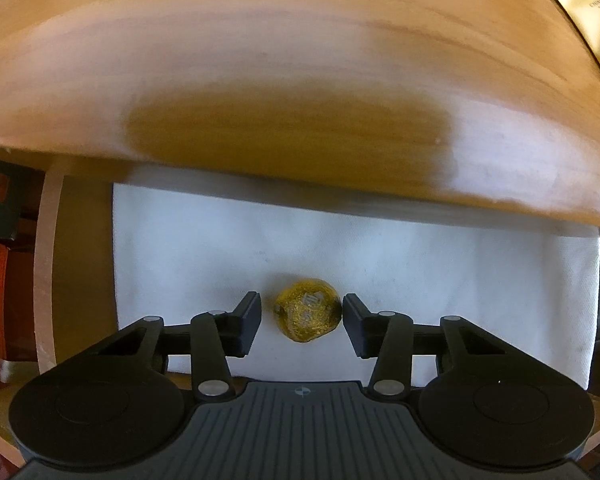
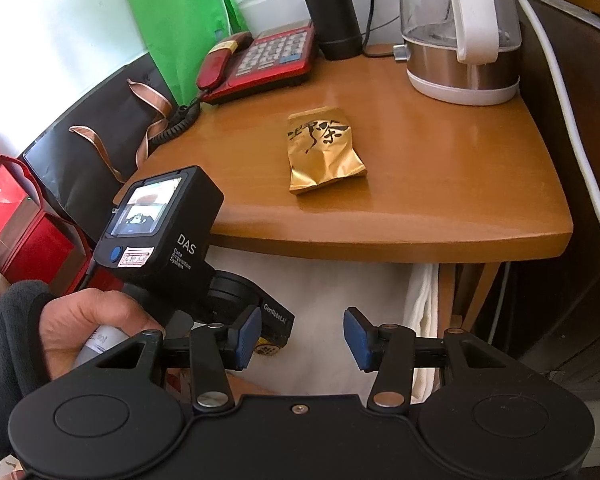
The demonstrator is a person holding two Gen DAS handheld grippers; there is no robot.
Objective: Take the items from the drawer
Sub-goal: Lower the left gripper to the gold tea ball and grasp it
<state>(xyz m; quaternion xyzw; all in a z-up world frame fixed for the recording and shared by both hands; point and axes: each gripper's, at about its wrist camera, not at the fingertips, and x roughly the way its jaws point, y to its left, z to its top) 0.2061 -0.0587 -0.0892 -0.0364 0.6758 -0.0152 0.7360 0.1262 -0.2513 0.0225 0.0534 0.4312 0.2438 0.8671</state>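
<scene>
A small gold foil-wrapped ball [image 1: 307, 315] lies on the white cloth lining [image 1: 220, 256] of the open drawer, under the wooden tabletop. My left gripper [image 1: 302, 316] is open, its fingers on either side of the ball without touching it. In the right wrist view the ball [image 2: 269, 348] peeks out beneath the left gripper's body [image 2: 168, 236]. My right gripper [image 2: 303, 338] is open and empty above the drawer's front. A gold tea packet [image 2: 322, 152] lies on the tabletop [image 2: 440, 184].
On the tabletop stand a red phone [image 2: 260, 62], a black flask [image 2: 332, 8] and a kettle [image 2: 460, 28]. Red boxes [image 2: 16, 224] and a black bag [image 2: 88, 148] sit left of the table. A white cable [image 2: 564, 92] runs on the right.
</scene>
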